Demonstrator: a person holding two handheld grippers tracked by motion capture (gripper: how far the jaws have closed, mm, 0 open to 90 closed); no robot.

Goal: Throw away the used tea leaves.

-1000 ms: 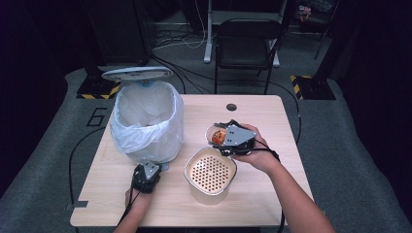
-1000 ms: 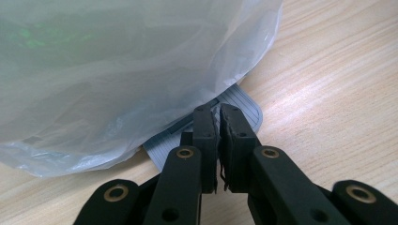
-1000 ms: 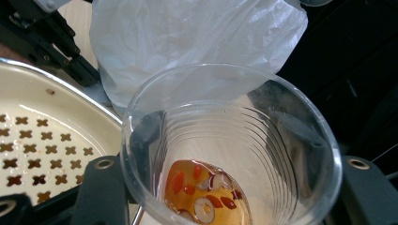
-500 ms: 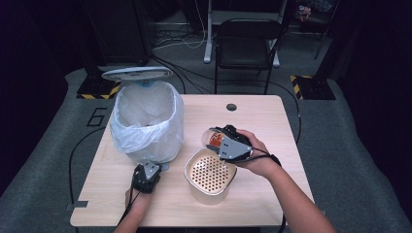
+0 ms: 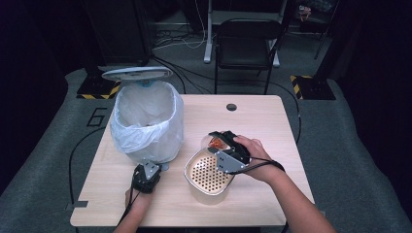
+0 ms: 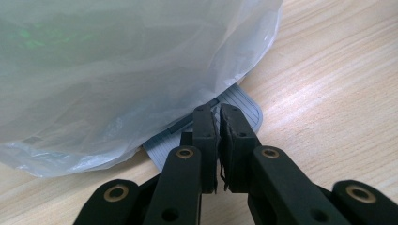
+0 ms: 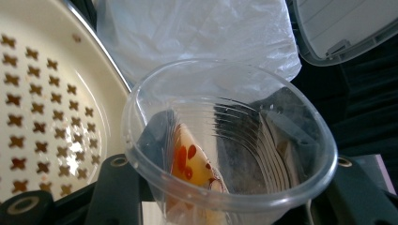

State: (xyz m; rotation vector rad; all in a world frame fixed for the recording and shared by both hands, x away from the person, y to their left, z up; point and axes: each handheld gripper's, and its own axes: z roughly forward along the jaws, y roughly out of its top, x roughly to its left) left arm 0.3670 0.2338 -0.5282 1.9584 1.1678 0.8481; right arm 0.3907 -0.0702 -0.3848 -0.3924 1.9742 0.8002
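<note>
Right gripper [image 5: 224,151]: jaws, just closing, clamp the clear cup [image 7: 230,150] over the strainer bowl [image 5: 210,174].
Left gripper [image 6: 218,136]: jaws together, empty, at the bin pedal [image 6: 239,105].

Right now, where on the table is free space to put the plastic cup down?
The far right part of the table, between the small round hole and the right edge, is bare. The near edge in front of the perforated bowl is also free. It is crowded in the middle, where the bin, the bowl and the right gripper holding the cup are close together.
</note>
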